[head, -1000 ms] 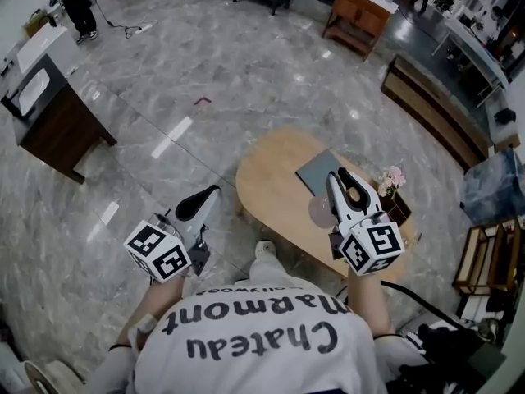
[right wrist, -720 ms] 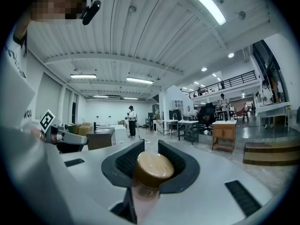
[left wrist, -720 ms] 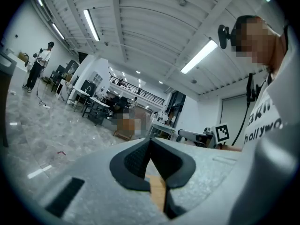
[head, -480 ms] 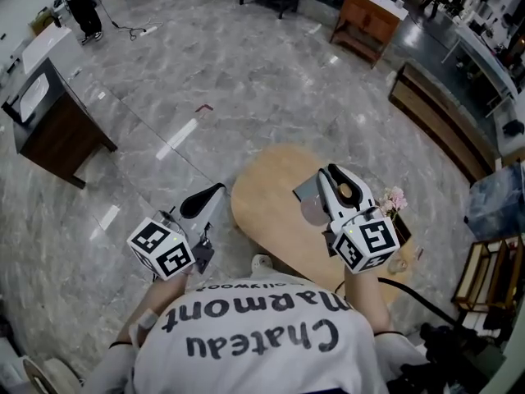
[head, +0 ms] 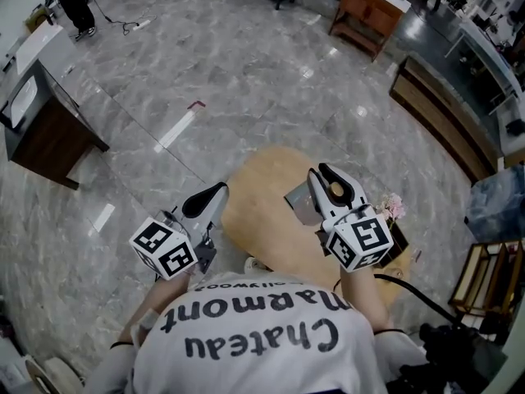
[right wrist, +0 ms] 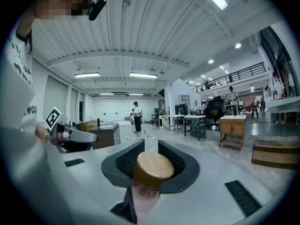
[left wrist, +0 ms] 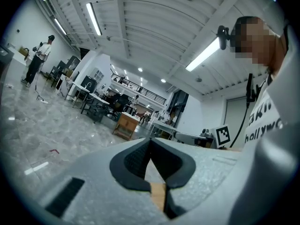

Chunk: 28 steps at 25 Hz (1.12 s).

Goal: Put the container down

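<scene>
My right gripper (head: 328, 179) is shut on the container, a clear jar (head: 307, 210) with a round wooden lid (head: 335, 190). It hangs over the oval light-wood table (head: 261, 194), above a grey mat (head: 295, 194). In the right gripper view the wooden lid (right wrist: 153, 168) sits between the black pads (right wrist: 125, 160) of the right gripper (right wrist: 150, 147), and the jar's body is mostly hidden below it. My left gripper (head: 207, 199) is off the table's left edge over the floor. In the left gripper view the left gripper (left wrist: 150, 140) has its jaws together with nothing held.
Pink flowers (head: 391, 205) stand in a dark holder at the table's right end. A dark wooden desk (head: 45, 130) is at the far left, a wooden cabinet (head: 366, 6) and a long low bench (head: 439, 113) lie beyond. A person (head: 77, 5) stands far off.
Both grippers have moved forward over the marble floor, and the table now lies closer beneath them. The right gripper still holds the container; the left stays shut.
</scene>
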### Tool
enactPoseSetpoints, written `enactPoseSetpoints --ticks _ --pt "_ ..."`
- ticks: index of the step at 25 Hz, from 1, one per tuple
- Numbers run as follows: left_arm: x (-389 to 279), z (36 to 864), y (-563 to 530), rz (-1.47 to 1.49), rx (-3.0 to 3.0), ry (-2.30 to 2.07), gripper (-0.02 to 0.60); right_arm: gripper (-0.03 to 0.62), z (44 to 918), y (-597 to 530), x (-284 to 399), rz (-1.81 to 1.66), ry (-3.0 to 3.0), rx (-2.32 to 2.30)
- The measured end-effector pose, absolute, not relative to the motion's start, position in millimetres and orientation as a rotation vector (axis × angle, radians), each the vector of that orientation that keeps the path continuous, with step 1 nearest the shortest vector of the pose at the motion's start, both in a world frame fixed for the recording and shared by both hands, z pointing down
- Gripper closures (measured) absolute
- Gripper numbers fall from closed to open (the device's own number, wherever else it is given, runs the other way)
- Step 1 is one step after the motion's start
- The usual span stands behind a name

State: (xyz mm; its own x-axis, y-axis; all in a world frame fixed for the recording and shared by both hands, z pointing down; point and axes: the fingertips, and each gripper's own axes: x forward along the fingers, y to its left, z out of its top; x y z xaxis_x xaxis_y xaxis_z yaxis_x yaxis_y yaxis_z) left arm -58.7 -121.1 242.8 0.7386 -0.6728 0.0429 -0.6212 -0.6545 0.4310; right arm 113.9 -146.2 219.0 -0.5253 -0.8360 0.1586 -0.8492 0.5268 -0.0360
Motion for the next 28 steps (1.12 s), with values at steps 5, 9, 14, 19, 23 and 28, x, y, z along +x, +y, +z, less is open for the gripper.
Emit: enactPoseSetpoints --ticks 5,9,14,19,23,28 --pt "-44 258 -137 -0.157 2.527 -0.985 0.568 0.503 241 -164 125 0.215 -2.625 1.467" --pt "-36 279 -143 -0.104 2.472 -0.982 0.568 0.503 270 -175 130 0.315 -2.595 1.469" --pt "-34 308 -155 -0.021 2.426 -0.934 0.568 0.503 306 -189 118 0.379 -2.561 1.418" --pt "-46 337 -181 0.005 2.41 -0.917 0.568 0.503 356 -201 96 0.428 -2.493 1.387" --pt "-45 374 -199 0.051 2.432 -0.838 0.568 0.503 401 -216 79 0.478 -2.467 1.399" --pt "-41 434 -206 0.13 2.458 -0.79 0.568 0.503 463 -228 67 0.545 -2.431 1.47"
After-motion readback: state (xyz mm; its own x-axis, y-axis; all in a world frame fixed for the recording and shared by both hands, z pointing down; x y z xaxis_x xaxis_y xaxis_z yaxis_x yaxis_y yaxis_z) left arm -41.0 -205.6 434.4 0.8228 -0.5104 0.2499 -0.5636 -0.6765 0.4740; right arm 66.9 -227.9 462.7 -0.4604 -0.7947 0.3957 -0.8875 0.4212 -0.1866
